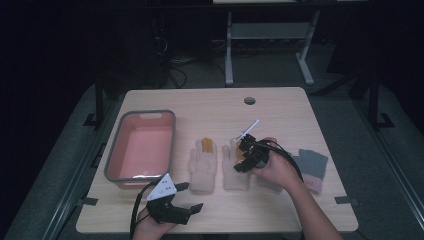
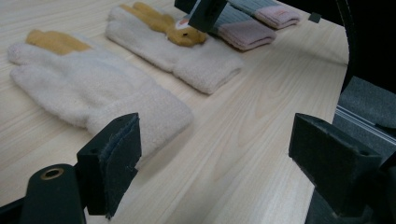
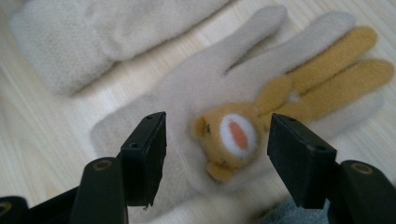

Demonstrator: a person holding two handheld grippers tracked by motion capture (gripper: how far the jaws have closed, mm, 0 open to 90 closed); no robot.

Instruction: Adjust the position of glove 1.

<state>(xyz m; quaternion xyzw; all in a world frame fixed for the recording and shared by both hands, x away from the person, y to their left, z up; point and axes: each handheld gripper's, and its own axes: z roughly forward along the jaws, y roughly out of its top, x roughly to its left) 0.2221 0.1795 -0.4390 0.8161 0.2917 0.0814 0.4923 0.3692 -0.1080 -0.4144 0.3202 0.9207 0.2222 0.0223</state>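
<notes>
A wooden table is seen from above, with two cream gloves laid side by side near its middle. The right gripper is held low over the right-hand cream glove, and in the right gripper view its two black jaws stand apart on either side of a small tan bunny head sewn to that glove. The pads are not pressed on the bunny; bare glove shows between each pad and the head, though whether the pad tips touch the fleece below cannot be told from the blurred picture. The bunny's long tan ears are laid along two of the glove's fingers.

The other cream glove is set just to the left, cuff toward the person, with tan patches at its fingertips. A grey glove with a pink cuff lies at the right, partly covered by the right hand.

The left gripper is held at the table's near edge, below a pink tub with a grey rim. In the left gripper view its jaws are wide apart with nothing between them, and the nearer cream glove lies just beyond the left pad.

A thin white object lies beyond the right gripper.
</notes>
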